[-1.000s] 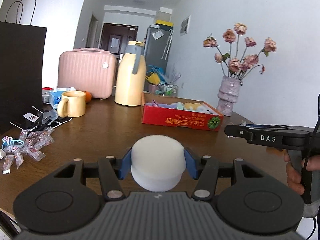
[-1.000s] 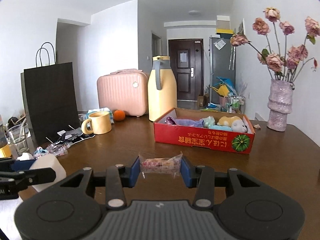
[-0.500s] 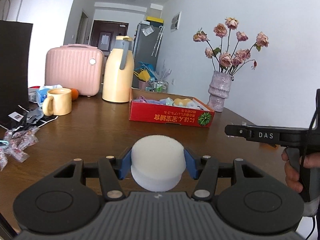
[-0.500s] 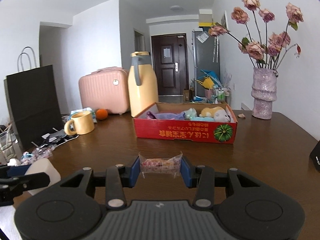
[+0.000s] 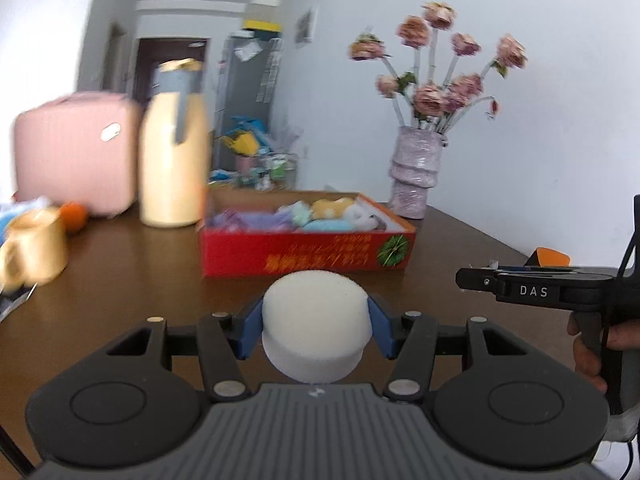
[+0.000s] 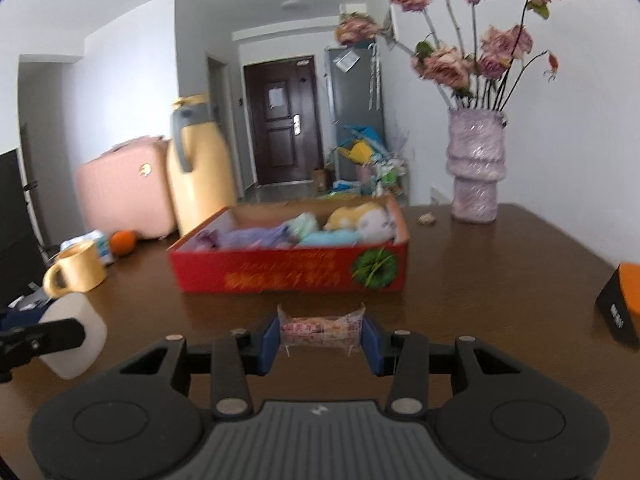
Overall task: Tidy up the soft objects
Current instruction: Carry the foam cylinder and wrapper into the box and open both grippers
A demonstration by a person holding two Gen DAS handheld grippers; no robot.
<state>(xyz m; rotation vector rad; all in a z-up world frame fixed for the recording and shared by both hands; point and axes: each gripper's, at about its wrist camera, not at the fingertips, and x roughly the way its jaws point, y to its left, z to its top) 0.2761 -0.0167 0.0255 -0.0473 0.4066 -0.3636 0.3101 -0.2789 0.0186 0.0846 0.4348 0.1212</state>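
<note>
My left gripper (image 5: pixel 315 328) is shut on a round white sponge (image 5: pixel 314 320), its blue pads pressed into both sides. My right gripper (image 6: pixel 320 334) is shut on a small clear candy packet (image 6: pixel 320 328) held between its blue pads. Straight ahead on the brown table stands a red cardboard box (image 5: pixel 308 260) (image 6: pixel 288 276) with several soft toys inside. In the right wrist view the sponge (image 6: pixel 76 336) and the left gripper's tip show at the far left. In the left wrist view the right gripper's body and the hand holding it show at the far right.
A yellow thermos (image 6: pixel 200 164), a pink case (image 6: pixel 124 188), a yellow mug (image 6: pixel 76 272) and an orange (image 6: pixel 123 242) stand left of the box. A purple vase of dried roses (image 6: pixel 476 168) stands at the back right. An orange-and-black block (image 6: pixel 620 304) lies on the right.
Both grippers have moved toward the red box, which looks larger and nearer in both views. The candy pile and black bag have slid out of the left view. Both grips are unchanged.
</note>
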